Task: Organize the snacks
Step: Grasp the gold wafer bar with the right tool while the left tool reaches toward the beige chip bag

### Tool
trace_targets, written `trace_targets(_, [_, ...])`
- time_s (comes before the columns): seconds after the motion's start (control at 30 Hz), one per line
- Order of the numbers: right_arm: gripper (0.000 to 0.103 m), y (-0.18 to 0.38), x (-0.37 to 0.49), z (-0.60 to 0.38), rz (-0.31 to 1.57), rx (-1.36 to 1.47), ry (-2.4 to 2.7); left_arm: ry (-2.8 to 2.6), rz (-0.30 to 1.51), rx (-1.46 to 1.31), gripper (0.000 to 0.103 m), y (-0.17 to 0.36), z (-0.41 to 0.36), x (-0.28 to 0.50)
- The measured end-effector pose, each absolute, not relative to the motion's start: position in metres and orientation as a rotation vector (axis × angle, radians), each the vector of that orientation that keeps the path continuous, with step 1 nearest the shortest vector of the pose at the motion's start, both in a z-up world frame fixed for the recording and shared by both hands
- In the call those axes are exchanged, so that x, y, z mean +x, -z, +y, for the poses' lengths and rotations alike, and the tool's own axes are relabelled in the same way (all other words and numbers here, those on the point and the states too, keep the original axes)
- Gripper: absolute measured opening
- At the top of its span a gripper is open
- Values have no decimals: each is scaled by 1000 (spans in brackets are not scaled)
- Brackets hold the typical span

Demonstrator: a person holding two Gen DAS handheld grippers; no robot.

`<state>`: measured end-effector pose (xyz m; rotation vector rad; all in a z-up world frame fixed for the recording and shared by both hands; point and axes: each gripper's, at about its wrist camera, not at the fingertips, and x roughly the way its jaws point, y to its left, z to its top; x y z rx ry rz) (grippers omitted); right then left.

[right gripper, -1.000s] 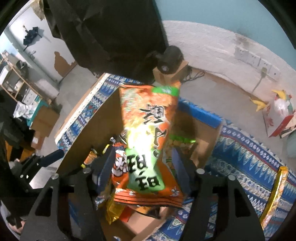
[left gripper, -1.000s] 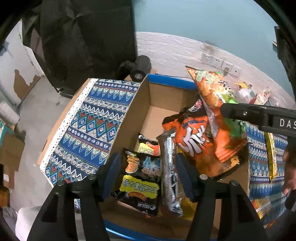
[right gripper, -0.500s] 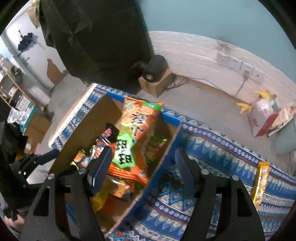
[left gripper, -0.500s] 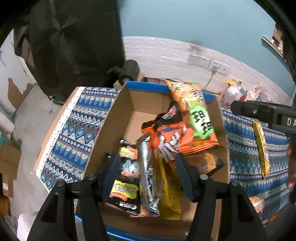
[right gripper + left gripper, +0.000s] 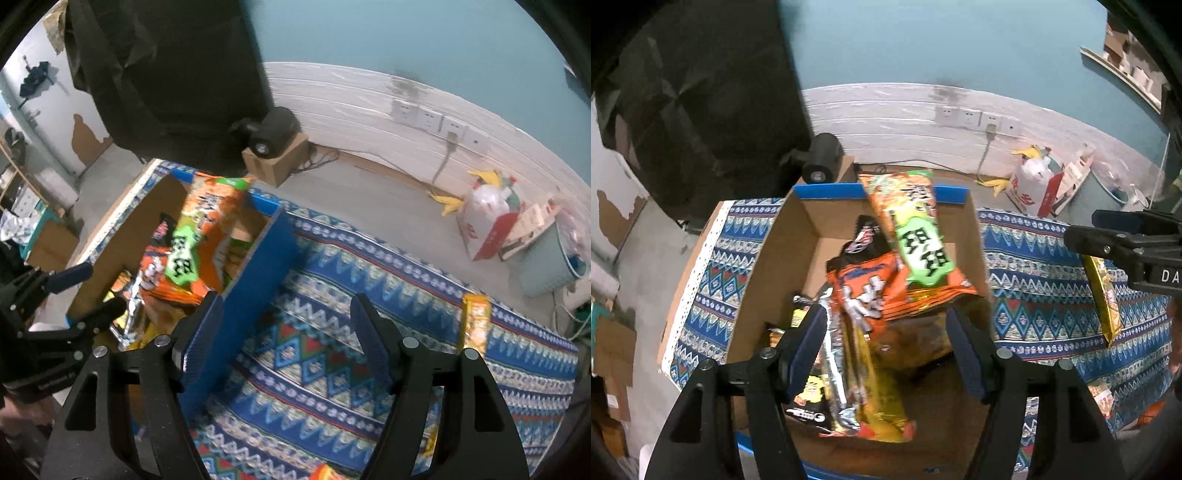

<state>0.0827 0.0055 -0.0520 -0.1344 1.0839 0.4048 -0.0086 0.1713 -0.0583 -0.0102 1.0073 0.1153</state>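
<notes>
Patterned blue cloth covers the desk (image 5: 369, 295), with a teal wall behind. On it sits an open cardboard box (image 5: 798, 236) packed with snack bags; an orange and green bag (image 5: 916, 236) leans on top at its right side. Above the box, the left gripper (image 5: 886, 339) is opening, gripping nothing. Over bare cloth beside the box, the right gripper (image 5: 288, 328) is opening, empty. A yellow packet (image 5: 474, 321) lies further right.
</notes>
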Motion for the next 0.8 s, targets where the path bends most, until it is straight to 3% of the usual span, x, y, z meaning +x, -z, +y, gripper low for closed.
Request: trace_targets(0.8, [74, 84, 83, -134, 1166, -88, -193, 75, 1055, 123, 72, 74, 53, 36])
